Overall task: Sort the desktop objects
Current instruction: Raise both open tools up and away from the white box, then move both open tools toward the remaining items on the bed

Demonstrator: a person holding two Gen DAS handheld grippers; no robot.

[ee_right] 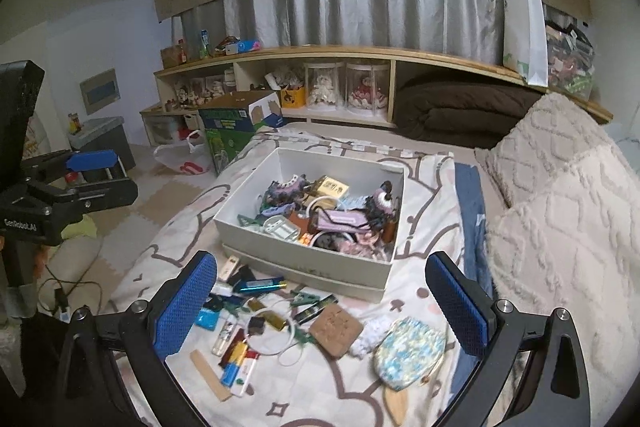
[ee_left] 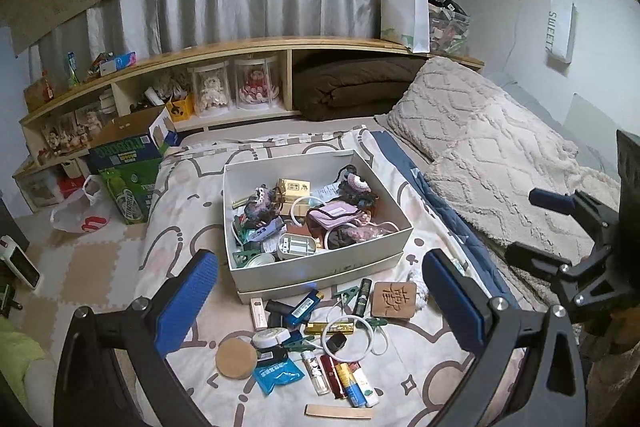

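A white open box [ee_left: 320,267] sits on the patterned bedspread, filled with several small items such as a purple pouch [ee_left: 334,215] and a gold packet [ee_left: 294,187]. In front of it lies a loose pile: a blue lighter [ee_left: 304,306], a square brown coaster [ee_left: 394,300], a round cork coaster [ee_left: 236,359], a blue packet [ee_left: 277,375] and a wooden strip [ee_left: 338,411]. My left gripper [ee_left: 320,301] hovers open above this pile, holding nothing. My right gripper [ee_right: 320,307] is also open and empty, over the square coaster [ee_right: 336,331] and beside a floral pouch [ee_right: 408,351].
Cream textured pillows [ee_left: 500,155] crowd the right side of the bed. A green carton [ee_left: 128,167] and a plastic bag [ee_left: 80,215] stand on the floor at left. A wooden shelf [ee_left: 280,47] with doll jars and a brown folded blanket [ee_left: 352,87] runs behind.
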